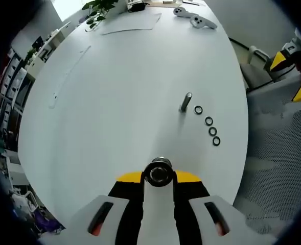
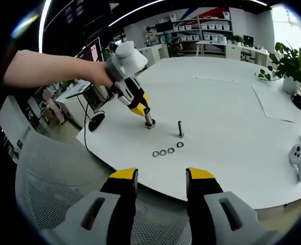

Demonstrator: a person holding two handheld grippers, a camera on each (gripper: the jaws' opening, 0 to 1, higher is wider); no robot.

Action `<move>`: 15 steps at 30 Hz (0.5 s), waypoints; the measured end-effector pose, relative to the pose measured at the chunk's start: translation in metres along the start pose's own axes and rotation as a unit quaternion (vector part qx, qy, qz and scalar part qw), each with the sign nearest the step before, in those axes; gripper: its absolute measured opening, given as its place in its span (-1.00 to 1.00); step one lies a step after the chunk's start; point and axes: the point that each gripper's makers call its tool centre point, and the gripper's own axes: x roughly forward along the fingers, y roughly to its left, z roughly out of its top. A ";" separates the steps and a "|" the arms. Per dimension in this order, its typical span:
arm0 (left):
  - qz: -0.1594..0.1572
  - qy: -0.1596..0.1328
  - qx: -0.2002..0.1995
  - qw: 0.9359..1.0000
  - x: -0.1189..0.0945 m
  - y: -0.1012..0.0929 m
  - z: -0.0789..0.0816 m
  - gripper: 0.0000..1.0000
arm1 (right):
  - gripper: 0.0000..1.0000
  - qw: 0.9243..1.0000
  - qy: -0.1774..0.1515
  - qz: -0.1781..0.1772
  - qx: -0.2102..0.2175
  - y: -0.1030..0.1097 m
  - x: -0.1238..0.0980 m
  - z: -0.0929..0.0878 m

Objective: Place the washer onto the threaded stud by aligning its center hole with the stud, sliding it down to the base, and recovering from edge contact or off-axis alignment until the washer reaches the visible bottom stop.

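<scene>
Lying beyond the right gripper (image 2: 160, 181) jaws: washers (image 2: 163, 152) by stud (image 2: 181, 129).

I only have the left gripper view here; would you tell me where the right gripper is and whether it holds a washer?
Observer: The right gripper is open and empty, back over a mesh chair off the table edge.
Operator: Thank you. How does my left gripper sit?
Observer: A hand holds the left gripper tilted, its metal cylinder down at the table, apart from the stud.
Operator: And the washers?
Observer: The four washers lie between the stud and the right gripper.
</scene>
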 end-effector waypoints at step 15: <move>-0.009 0.026 0.000 1.000 0.029 -0.001 -0.006 -0.61 | -0.21 1.000 0.001 -0.002 -0.002 -0.001 0.000 -0.001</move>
